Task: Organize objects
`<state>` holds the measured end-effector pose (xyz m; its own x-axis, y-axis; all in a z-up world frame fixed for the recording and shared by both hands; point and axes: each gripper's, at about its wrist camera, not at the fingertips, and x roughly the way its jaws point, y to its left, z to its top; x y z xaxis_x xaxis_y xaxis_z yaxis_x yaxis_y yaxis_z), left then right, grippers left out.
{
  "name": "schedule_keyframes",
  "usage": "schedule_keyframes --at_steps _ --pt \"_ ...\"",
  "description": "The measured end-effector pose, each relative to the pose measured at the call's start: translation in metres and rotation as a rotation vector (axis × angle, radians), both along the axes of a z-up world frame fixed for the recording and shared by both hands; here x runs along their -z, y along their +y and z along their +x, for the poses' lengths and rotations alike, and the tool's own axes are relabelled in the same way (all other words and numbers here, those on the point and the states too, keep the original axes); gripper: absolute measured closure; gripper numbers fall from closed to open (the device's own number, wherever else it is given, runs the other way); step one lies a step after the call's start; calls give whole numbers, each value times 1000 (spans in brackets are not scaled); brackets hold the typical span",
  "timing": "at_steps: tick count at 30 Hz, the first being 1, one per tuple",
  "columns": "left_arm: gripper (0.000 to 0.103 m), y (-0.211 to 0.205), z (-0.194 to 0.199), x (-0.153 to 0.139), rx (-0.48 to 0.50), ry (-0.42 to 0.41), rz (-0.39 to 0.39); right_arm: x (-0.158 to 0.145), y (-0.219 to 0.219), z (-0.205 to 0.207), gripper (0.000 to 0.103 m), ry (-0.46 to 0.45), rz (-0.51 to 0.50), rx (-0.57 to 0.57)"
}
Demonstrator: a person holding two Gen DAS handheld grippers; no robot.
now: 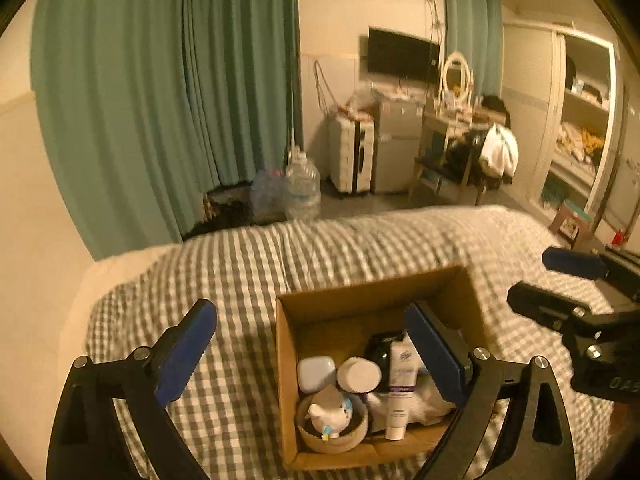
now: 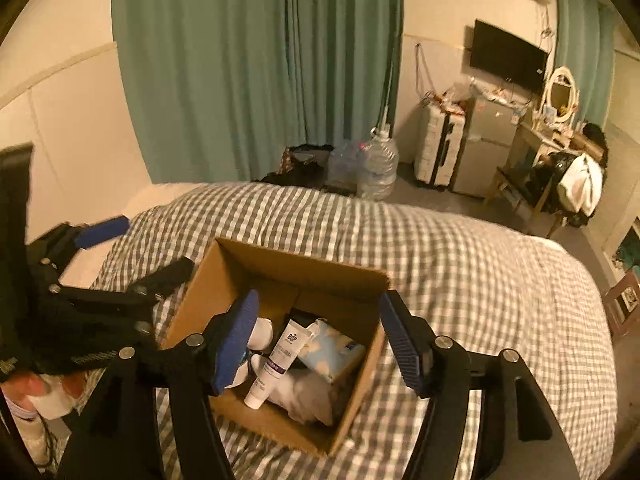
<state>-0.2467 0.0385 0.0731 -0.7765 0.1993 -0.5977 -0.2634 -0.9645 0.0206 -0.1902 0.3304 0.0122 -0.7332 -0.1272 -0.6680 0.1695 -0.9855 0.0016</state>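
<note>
The left gripper (image 1: 310, 354) hangs nearest, released and holding nothing, one blue pad over the bed (image 1: 240, 280) and the other over the box (image 1: 288, 360). The right gripper (image 2: 318, 340) is likewise spread and empty, its pads straddling the box (image 2: 192, 300) from above; in the left view it shows at the right edge (image 1: 560, 284), apart from the box. The bed (image 2: 460, 272), covered in grey-and-white check, fills the lower half of both views and carries the open cardboard box near its middle. Behind it hang green curtains (image 1: 160, 100), with a suitcase (image 1: 352, 152), a small fridge (image 1: 396, 144) and a water jug (image 1: 303, 184) on the floor, and a dark TV (image 1: 402, 56) on the wall. Inside the box, going down in size: a blue-and-white patterned pack (image 2: 334, 350) against the right wall, pale crumpled cloth (image 2: 308, 396) on the bottom, a round woven basket (image 1: 332, 438) in the near left corner with a white plush toy (image 1: 330, 414) sitting in it, a white tube (image 1: 400, 392) lying across the middle, a dark object (image 1: 380, 348) behind it, a pale blue case (image 1: 316, 372), and a round white lid (image 1: 359, 374) just beside that case.
</note>
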Motion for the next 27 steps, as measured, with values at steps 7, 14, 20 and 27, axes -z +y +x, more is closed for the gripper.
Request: schedule_keyframes --at_steps 7,14,20,27 --pt "1 -12 44 -60 -17 99 22 -50 -2 43 24 73 -8 22" --pt "0 -21 85 -102 -47 160 43 -91 -2 91 16 159 -4 34" --pt "0 -26 113 -118 -27 207 64 -103 3 119 10 238 -17 76" --pt "0 -27 126 -96 -9 238 91 -80 19 136 3 316 -80 149"
